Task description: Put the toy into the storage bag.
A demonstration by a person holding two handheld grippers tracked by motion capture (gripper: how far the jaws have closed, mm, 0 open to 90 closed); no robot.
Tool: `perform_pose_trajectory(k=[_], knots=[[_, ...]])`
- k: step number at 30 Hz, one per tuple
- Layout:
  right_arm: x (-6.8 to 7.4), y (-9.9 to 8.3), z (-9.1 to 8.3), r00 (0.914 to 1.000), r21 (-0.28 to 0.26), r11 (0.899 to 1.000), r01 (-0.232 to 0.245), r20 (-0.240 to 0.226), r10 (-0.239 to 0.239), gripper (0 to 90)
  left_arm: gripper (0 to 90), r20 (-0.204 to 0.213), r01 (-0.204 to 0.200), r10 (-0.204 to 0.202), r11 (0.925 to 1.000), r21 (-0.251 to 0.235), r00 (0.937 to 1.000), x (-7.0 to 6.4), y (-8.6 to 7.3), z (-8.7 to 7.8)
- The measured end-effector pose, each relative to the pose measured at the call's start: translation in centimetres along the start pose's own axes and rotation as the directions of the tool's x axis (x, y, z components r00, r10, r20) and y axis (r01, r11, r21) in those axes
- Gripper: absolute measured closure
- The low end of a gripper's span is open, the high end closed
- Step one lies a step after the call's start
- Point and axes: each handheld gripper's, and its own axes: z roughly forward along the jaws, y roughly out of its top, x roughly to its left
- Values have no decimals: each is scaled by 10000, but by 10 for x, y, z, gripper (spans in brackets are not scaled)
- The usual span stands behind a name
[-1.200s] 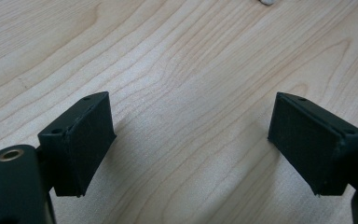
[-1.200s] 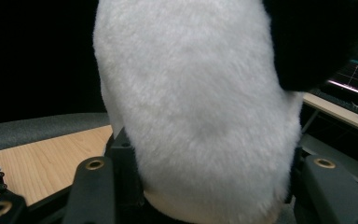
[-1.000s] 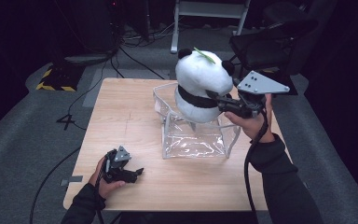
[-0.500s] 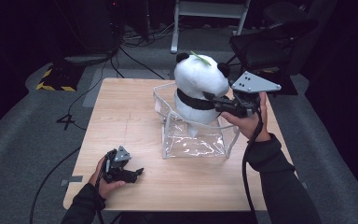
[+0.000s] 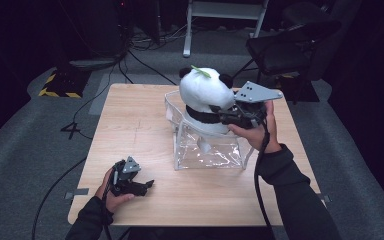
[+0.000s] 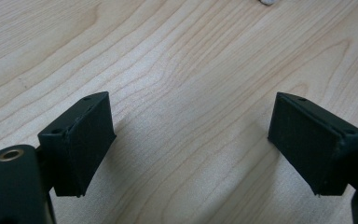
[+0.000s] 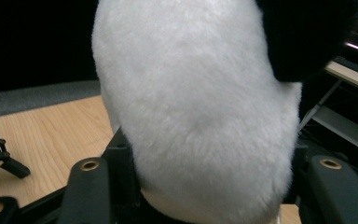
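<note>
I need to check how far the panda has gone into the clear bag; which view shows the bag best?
The high view: the clear bag stands open on the table, with the panda held in its mouth by the right claw. The right gripper view shows white fur close up; the left gripper view shows bare wood.

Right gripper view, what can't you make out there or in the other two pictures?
- Right gripper: its jaw tips are buried behind the toy panda in the right gripper view.
- Panda's lower body: blurred behind the clear bag in the high view.
- Left gripper: a small pale thing at the left gripper view's top edge is cut off.
</note>
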Motion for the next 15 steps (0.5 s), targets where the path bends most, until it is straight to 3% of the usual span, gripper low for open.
perform_pose_trajectory(k=[4, 8, 15], knots=[[5, -2, 11, 9999, 515, 9987, 56, -110, -50, 418, 143, -2, -3, 3, 10000, -5, 10000, 0, 0, 0], [3, -11, 18, 9994, 662, 9974, -267, -208, 281, 416, 143, -5, -6, 6, 10000, -4, 10000, 0, 0, 0], [2, -24, 25, 9988, 1112, 9932, -338, -312, 375, 397, 143, -2, -8, 8, 10000, -5, 10000, 0, 0, 0]])
